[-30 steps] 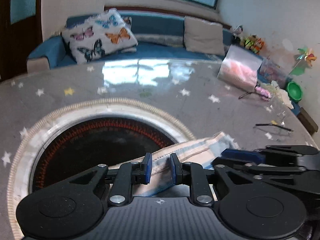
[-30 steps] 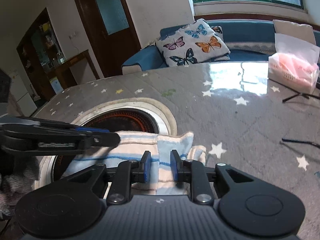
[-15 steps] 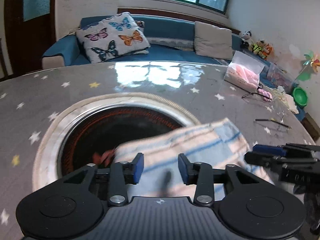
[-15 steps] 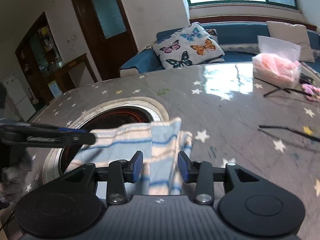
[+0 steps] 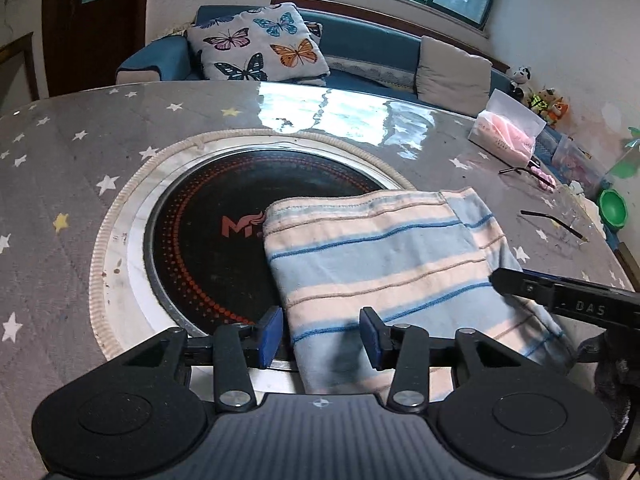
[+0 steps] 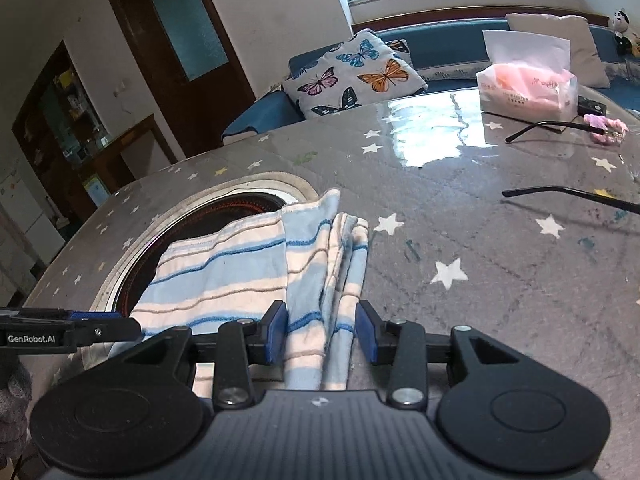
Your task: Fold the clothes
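A folded garment with blue, cream and tan stripes [image 5: 384, 256] lies flat on the table, partly over the round black cooktop [image 5: 208, 240]. It also shows in the right wrist view [image 6: 256, 272], with layered edges on its right side. My left gripper [image 5: 322, 336] is open above the garment's near left edge. My right gripper [image 6: 321, 332] is open above the garment's near right edge. The right gripper's finger shows at the right of the left wrist view [image 5: 560, 296].
The grey star-patterned table cover [image 6: 480, 240] stretches to the right. A pink tissue pack [image 6: 528, 84], thin black sticks [image 6: 568, 196] and a pink item [image 6: 608, 128] lie at the far right. A green bowl [image 5: 612, 208] sits off the table edge. A sofa with a butterfly pillow [image 5: 260, 48] stands behind.
Both grippers were shut on the garment's edge one second ago. They have opened, let the garment drop flat on the table, and pulled back and up.
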`<state>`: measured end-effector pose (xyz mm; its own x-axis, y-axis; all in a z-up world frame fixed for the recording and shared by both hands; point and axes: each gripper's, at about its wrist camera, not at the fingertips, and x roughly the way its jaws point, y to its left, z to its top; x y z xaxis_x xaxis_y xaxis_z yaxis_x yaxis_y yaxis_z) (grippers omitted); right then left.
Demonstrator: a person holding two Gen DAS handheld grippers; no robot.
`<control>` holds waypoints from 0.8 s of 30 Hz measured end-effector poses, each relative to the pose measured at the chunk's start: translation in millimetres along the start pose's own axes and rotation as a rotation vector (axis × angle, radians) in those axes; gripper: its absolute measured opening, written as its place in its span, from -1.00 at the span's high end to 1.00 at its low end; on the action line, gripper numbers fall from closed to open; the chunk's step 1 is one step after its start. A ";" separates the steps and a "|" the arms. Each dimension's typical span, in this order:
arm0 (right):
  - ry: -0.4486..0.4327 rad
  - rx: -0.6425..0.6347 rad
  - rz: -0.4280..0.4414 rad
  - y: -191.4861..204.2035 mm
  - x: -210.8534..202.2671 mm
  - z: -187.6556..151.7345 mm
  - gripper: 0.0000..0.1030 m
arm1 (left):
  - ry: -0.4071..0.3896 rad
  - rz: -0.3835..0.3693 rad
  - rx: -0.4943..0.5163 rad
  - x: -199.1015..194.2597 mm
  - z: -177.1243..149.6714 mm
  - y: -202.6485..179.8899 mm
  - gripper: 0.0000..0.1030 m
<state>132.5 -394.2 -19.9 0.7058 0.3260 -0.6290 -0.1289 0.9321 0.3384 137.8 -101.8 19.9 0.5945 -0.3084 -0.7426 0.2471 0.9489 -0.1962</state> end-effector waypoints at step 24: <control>0.006 0.061 0.026 2.5 1.1 -0.9 0.72 | 0.009 -0.017 -0.078 4.9 -4.2 10.6 0.77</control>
<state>132.3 -391.3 -20.4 0.6988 0.3512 -0.6231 -0.1048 0.9120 0.3966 140.1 -92.9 11.5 0.5837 -0.3243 -0.7444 0.1969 0.9459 -0.2577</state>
